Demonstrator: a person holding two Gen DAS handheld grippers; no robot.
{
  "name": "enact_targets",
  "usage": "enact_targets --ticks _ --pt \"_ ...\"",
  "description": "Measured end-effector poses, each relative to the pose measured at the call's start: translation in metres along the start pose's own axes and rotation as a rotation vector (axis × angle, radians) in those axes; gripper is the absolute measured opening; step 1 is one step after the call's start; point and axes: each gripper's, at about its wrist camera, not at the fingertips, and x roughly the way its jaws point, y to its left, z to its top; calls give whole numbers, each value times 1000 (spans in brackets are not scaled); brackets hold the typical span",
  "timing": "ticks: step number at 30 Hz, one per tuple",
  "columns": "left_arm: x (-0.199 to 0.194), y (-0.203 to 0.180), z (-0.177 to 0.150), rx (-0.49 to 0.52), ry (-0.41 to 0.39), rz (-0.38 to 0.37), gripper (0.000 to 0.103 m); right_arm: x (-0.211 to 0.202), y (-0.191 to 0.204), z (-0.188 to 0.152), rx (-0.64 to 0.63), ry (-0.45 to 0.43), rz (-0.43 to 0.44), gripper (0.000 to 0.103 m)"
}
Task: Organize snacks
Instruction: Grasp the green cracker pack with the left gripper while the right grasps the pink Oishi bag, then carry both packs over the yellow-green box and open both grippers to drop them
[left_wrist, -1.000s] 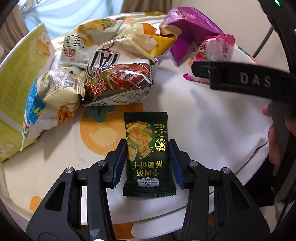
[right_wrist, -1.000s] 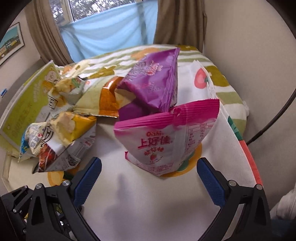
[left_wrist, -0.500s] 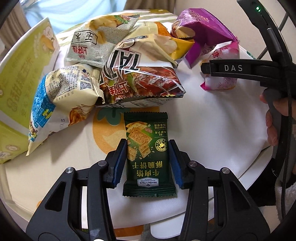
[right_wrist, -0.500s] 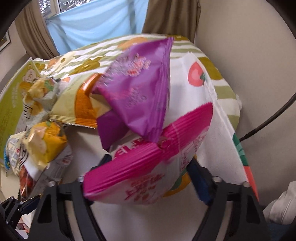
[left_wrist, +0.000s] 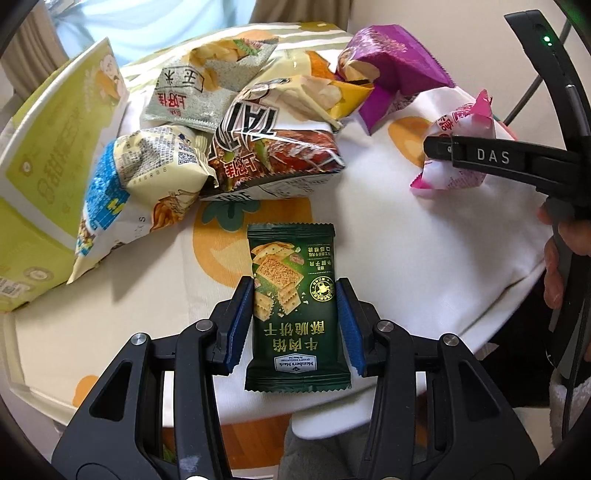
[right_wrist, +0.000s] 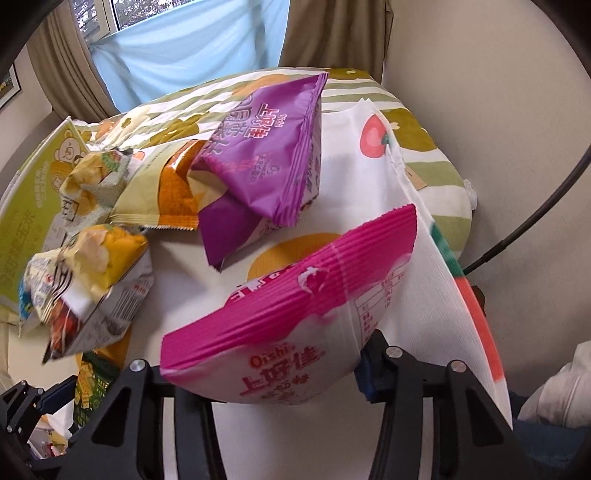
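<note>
Pinching a dark green cracker packet (left_wrist: 297, 310) between blue pads (left_wrist: 239, 325) — left gripper (left_wrist: 295, 325) clamped on its long sides, packet flat over the near edge of the tablecloth (left_wrist: 424, 236). Gripping a pink-and-white Oishi bag (right_wrist: 291, 328) in the right gripper (right_wrist: 266, 373), jaws closed on its lower half, bag tilted and off the cloth. Piled beyond: purple bag (right_wrist: 266, 151), chip bags (left_wrist: 273, 147), a green box (left_wrist: 48, 173) at the left edge.

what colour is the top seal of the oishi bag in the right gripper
Bright pink, ribbed, above a white body on the Oishi bag; clearest in the right wrist view.
</note>
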Motion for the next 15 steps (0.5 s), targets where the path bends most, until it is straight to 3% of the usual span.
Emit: enact_targets --ticks 9,15 --pt "-46 -5 1 -17 -64 8 41 -42 5 -8 -1 -37 38 45" --pt "-91 3 13 -62 -135 23 41 -80 12 7 -23 -94 76 45"
